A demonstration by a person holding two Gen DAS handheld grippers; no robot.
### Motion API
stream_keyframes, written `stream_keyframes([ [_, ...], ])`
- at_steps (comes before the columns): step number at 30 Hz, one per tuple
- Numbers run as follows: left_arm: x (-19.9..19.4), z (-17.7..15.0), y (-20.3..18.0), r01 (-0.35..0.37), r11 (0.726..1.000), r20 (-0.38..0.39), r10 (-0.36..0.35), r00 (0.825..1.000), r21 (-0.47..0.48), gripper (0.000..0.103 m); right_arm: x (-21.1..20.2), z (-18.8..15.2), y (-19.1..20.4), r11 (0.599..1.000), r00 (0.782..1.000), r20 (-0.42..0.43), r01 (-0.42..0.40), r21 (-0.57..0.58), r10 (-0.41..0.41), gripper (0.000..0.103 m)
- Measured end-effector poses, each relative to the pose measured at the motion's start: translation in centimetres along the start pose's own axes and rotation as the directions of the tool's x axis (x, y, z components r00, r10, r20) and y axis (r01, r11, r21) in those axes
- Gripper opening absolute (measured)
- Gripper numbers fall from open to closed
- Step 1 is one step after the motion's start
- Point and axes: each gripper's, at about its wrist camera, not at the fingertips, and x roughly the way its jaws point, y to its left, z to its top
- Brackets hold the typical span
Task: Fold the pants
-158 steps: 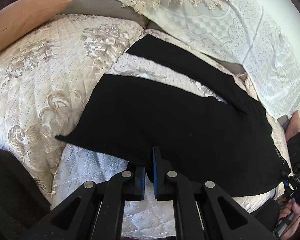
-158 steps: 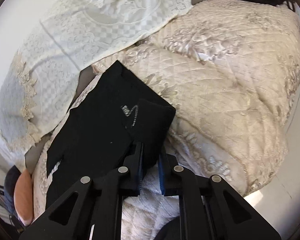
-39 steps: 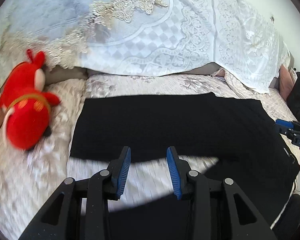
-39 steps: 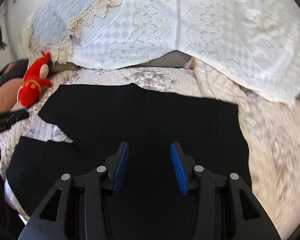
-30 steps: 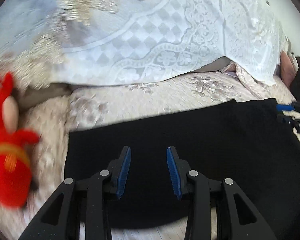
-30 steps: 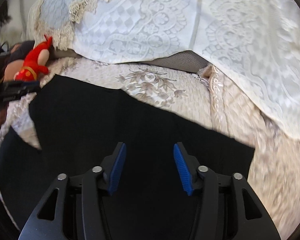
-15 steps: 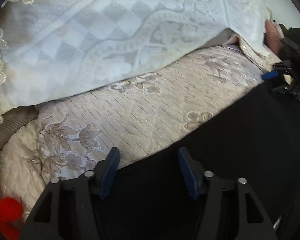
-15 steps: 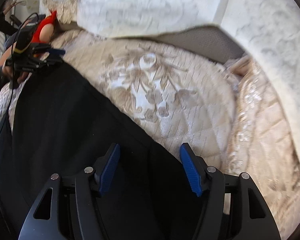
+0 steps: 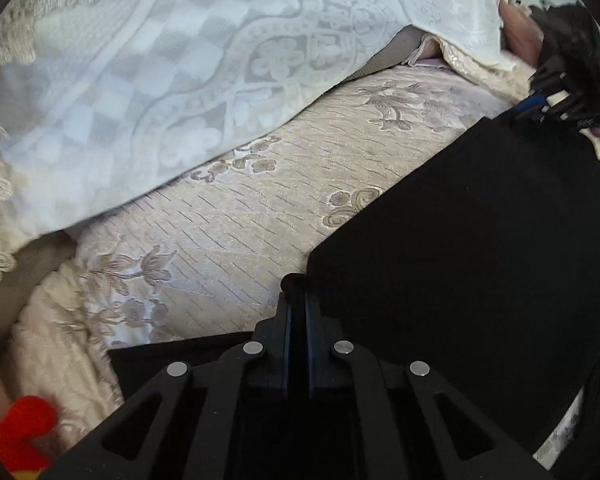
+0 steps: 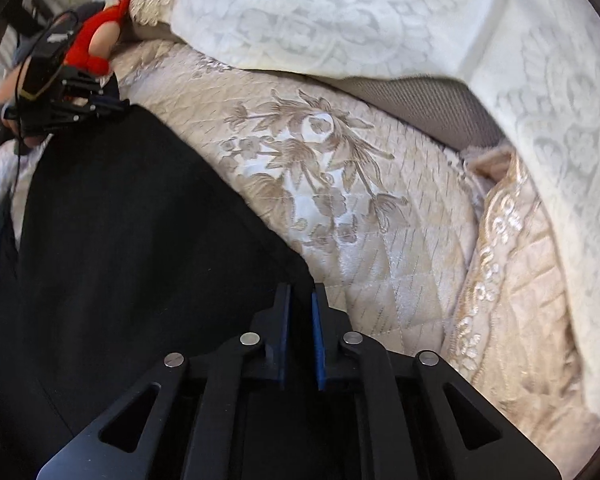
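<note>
Black pants (image 9: 480,264) lie flat on a cream quilted bedspread (image 9: 236,216). Their far edge, the long axis, runs from the left gripper (image 9: 296,284) up toward two o'clock to the other tool. In the right view they spread toward nine o'clock. Both the left and the right gripper (image 10: 300,292) have jaws pressed together, each pinching a far corner. Neither hand is nearer.

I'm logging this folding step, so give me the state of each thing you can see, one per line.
Black fabric pants: spread on the bed, far edge pinched at two corners.
Left gripper: shut on the pants' corner.
Right gripper: shut on the pants' other corner.
Red plush toy: lying at the bedspread's edge.
Cream quilted bedspread: under the pants.
</note>
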Motion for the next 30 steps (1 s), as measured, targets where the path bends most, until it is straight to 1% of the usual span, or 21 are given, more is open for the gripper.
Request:
stream_keyframes([
  [3,-1.7,0.2,-0.3,-0.046,0.998,0.024,0.047,0.999,-0.035,0.006,-2.2,-0.2,0.7,0.999,0.998,0.036,0.048,0.004,-0.049,0.009],
  [4,-2.7,0.1,-0.4,-0.063,0.997,0.042,0.065,0.997,-0.044,0.006,-3.2,-0.3,0.9,0.997,0.996,0.055,0.073,0.000,-0.073,0.009],
  [6,-5.1,-0.2,-0.4,-0.080,0.994,0.077,0.085,0.993,-0.072,0.006,-5.2,-0.7,1.5,0.996,0.992,0.091,0.089,0.004,-0.089,0.008],
  [9,-8.9,-0.8,-1.3,-0.096,0.991,0.128,0.107,0.986,-0.092,0.007,-9.0,-1.8,3.0,0.993,0.980,0.160,0.116,0.014,-0.116,0.008],
  [14,-15.4,-2.4,-3.9,-0.090,0.988,0.214,0.116,0.970,-0.128,0.007,-13.8,-4.5,6.4,0.989,0.961,0.233,0.145,0.025,-0.147,0.008],
  [18,-20.4,-5.4,-6.7,-0.070,0.987,0.267,0.108,0.958,-0.146,0.006,-17.1,-8.3,9.1,0.989,0.949,0.278,0.135,0.057,-0.146,0.008],
  [21,-22.7,-7.9,-9.1,-0.040,0.985,0.292,0.088,0.952,-0.167,0.007,-18.4,-11.5,11.4,0.989,0.950,0.281,0.122,0.080,-0.140,0.008],
  [23,-23.5,-10.0,-10.9,-0.019,0.984,0.289,0.071,0.955,-0.176,0.007,-18.5,-13.8,12.9,0.989,0.955,0.264,0.112,0.096,-0.134,0.008],
  [24,-23.5,-11.0,-11.7,0.003,0.983,0.282,0.050,0.958,-0.186,0.006,-18.3,-15.2,13.7,0.989,0.960,0.250,0.098,0.115,-0.124,0.008],
  [27,-23.1,-14.1,-14.3,0.029,0.978,0.239,0.021,0.971,-0.205,0.007,-17.1,-18.7,15.4,0.986,0.976,0.193,0.066,0.156,-0.096,0.008],
  [30,-21.8,-17.2,-15.9,0.087,0.958,0.183,-0.037,0.982,-0.272,0.007,-15.3,-21.6,16.6,0.978,0.990,0.127,0.035,0.204,-0.062,0.008],
])
